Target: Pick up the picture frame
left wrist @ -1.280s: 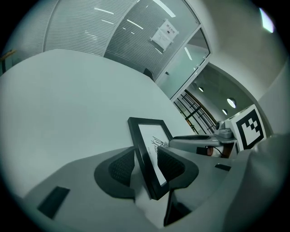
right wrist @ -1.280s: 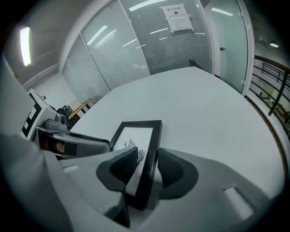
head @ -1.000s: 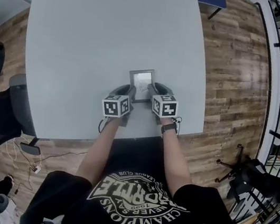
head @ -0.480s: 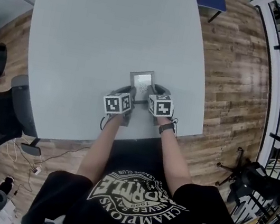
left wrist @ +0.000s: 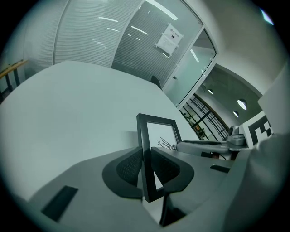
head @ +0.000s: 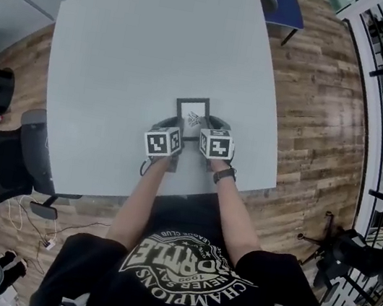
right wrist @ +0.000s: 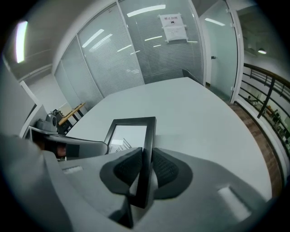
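- The black-bordered picture frame (head: 192, 113), carrying a pale sheet with 1 small dark drawing, is shown over the near middle of the grey tabletop (head: 136, 51).
- The left tool (left wrist: 147, 166) is clamped on the frame's left side bar. Both pads are pressed on it, the jaws having just been closing.
- The right tool (right wrist: 146, 168) is clamped likewise on the right side bar, its jaws also having just been closing.
- The 2 tools are held side by side.
- The frame appears raised off the tabletop, though its near edge is hidden.
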### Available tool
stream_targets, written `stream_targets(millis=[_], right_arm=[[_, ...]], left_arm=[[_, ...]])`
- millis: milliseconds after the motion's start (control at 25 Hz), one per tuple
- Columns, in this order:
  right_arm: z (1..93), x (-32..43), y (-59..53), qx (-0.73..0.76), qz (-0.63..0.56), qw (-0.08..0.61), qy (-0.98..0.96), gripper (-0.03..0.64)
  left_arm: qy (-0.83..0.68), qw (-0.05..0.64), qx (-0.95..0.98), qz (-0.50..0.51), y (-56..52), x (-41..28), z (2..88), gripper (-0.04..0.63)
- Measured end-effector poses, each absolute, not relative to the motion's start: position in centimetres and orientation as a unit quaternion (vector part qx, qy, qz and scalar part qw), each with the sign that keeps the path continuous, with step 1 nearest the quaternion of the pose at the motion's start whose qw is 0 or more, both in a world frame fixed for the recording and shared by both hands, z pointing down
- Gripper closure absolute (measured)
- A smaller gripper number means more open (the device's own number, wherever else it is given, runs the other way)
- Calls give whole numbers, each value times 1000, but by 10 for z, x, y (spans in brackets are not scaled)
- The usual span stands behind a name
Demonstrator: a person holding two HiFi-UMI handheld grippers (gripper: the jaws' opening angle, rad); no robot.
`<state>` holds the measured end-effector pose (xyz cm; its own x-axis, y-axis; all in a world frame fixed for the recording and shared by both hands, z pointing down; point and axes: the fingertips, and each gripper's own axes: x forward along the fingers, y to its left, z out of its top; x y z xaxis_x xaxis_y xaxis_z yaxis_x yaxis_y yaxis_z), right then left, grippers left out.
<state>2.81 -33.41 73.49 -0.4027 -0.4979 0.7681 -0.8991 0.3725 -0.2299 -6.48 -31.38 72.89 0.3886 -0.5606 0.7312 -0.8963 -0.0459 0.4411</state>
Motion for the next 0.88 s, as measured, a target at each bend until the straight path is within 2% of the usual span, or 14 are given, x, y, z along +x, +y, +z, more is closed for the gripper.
stream_targets(millis=[320,880], right_arm=[[638,-2,-375,475,249,236,-810,552],[430,-25,-380,505,87,76,-855,551]], left_arm=[[-552,374,735,126,-350,-91,642,529],[-592,158,789,38,-357,-118,437,529]])
